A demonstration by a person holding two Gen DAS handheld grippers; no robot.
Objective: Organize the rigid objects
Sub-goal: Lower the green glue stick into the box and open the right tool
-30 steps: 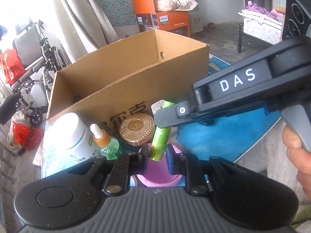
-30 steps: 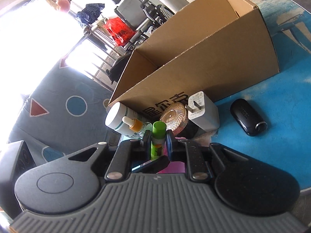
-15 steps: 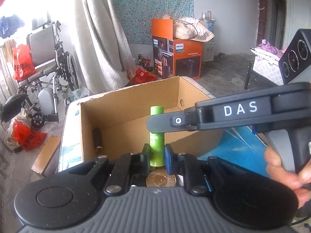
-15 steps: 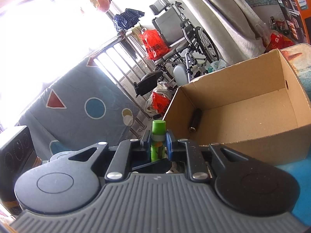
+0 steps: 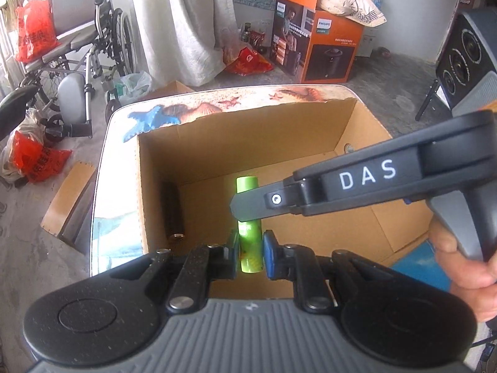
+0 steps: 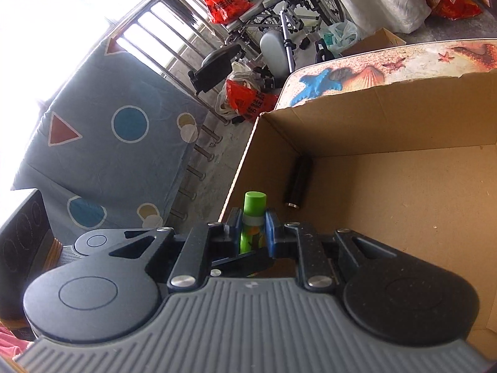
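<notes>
A green tube (image 5: 248, 239) is held over the open cardboard box (image 5: 357, 118). My left gripper (image 5: 251, 250) is shut on its lower part. My right gripper (image 6: 253, 230) is shut on the same green tube (image 6: 253, 214); in the left wrist view its finger (image 5: 254, 205) crosses the tube from the right. A dark cylinder (image 5: 174, 208) lies on the box floor along the left wall, and it also shows in the right wrist view (image 6: 298, 183).
The box stands on a table with a seashell print (image 5: 198, 108). Beyond the table are a wheelchair (image 5: 77, 40), red bags (image 5: 34, 158), an orange Philips carton (image 5: 316, 31) and a speaker (image 5: 466, 59). A patterned blue cloth (image 6: 118, 130) hangs at the left.
Both grippers lifted the green tube off the table, away from the bottles and jar in front of the box, and carried it up and over the box opening.
</notes>
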